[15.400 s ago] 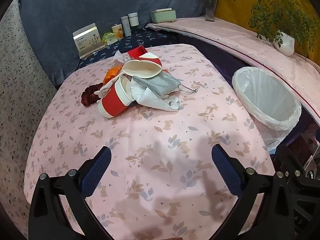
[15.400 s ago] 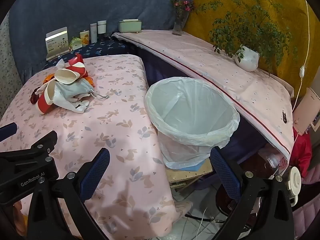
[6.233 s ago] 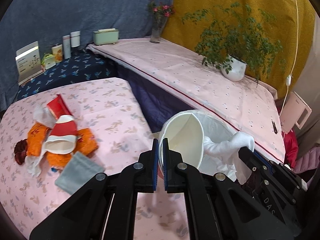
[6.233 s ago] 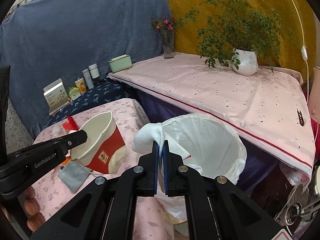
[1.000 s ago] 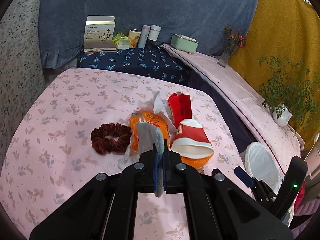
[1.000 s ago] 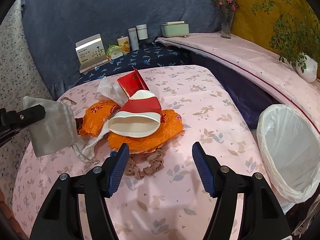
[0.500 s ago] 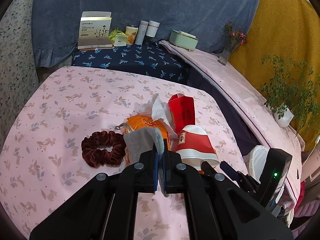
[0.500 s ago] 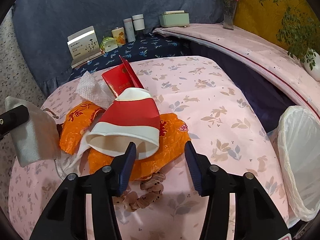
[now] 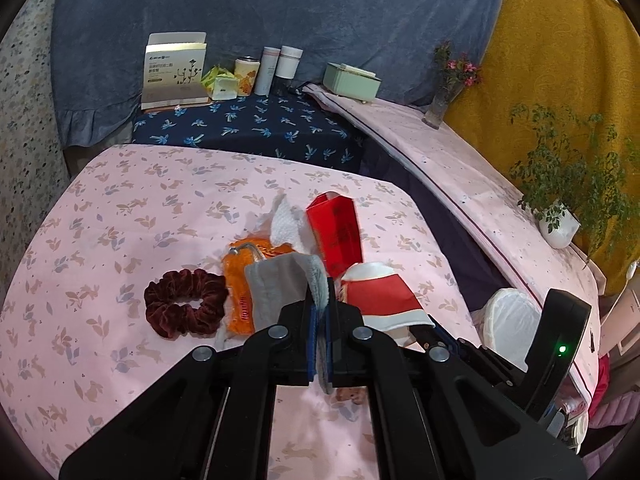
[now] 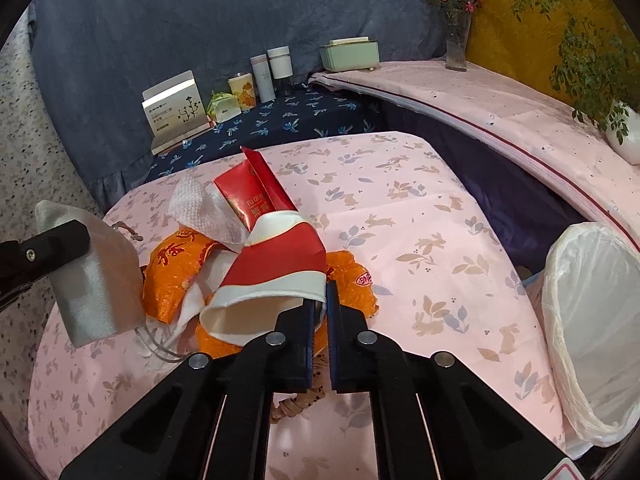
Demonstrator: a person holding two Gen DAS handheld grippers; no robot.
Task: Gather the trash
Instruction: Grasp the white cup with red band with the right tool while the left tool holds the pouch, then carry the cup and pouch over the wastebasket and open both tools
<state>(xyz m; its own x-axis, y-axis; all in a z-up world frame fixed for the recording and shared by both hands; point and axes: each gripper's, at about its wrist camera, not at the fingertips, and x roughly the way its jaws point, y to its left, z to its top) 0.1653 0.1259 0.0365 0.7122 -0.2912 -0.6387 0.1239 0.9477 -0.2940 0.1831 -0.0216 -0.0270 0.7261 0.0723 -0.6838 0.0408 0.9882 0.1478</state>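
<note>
The right gripper (image 10: 319,312), open 1 second ago, now pinches the rim of the crushed red-and-white paper cup (image 10: 276,268) atop the crinkled orange wrapper (image 10: 172,264). The left gripper (image 9: 319,312) stays clamped on the soft grey pouch (image 9: 280,284), seemingly fleece. The lined bin (image 10: 592,320) stands beside the table (image 10: 420,208).
</note>
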